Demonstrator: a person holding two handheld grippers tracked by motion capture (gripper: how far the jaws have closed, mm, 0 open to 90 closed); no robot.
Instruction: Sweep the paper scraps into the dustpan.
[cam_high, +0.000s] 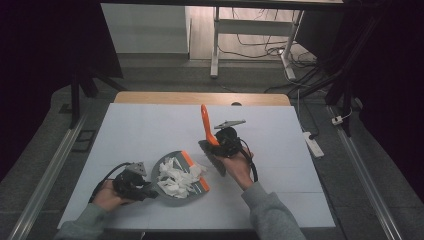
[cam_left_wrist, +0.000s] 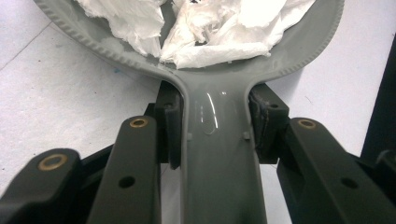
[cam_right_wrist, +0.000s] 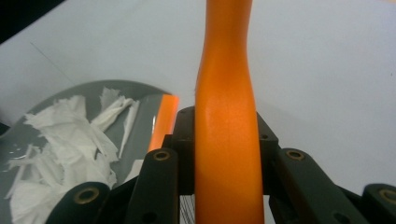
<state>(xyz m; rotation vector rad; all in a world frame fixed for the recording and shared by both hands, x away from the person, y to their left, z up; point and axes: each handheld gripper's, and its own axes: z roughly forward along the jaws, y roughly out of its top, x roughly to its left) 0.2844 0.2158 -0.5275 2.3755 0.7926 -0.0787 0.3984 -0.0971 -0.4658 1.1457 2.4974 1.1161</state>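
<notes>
**Dustpan of torn paper held at left, brush held at right**

While the left gripper (cam_high: 131, 186) sits near the table's front-left corner, its jaws are clamped on the grey handle of the dustpan (cam_high: 176, 197), one pad pressed to each side of it, as the left gripper view shows (cam_left_wrist: 217, 154). One dustpan lies flat on the white table (cam_high: 150, 130), just right of that gripper, its handle toward the person and its mouth toward the middle of the table. An orange strip (cam_high: 194, 170) runs along the mouth edge.

Inside the pan lies a heap of torn white paper (cam_high: 177, 177). The pieces are crumpled and overlap, so they cannot be counted; they cover most of the pan's floor and reach close to the orange strip. In the left gripper view the paper (cam_left_wrist: 210, 32) comes up to where the handle joins the pan, and the ridged rim curves away to both sides.

Just right of the pan is the right gripper (cam_high: 226, 142), held in the person's hand. Its jaws grip the orange handle of one brush (cam_high: 206, 125), which rises from between them toward the far side of the table. The brush's dark head (cam_high: 214, 159) sits near the pan's mouth; whether it touches the table I cannot tell. The right gripper view shows the handle (cam_right_wrist: 226, 140) held snugly between both pads, with the pan (cam_right_wrist: 140, 121) and its paper (cam_right_wrist: 70, 144) at lower left.

Counted: one dustpan, one brush, two grippers, one heap of paper.
</notes>
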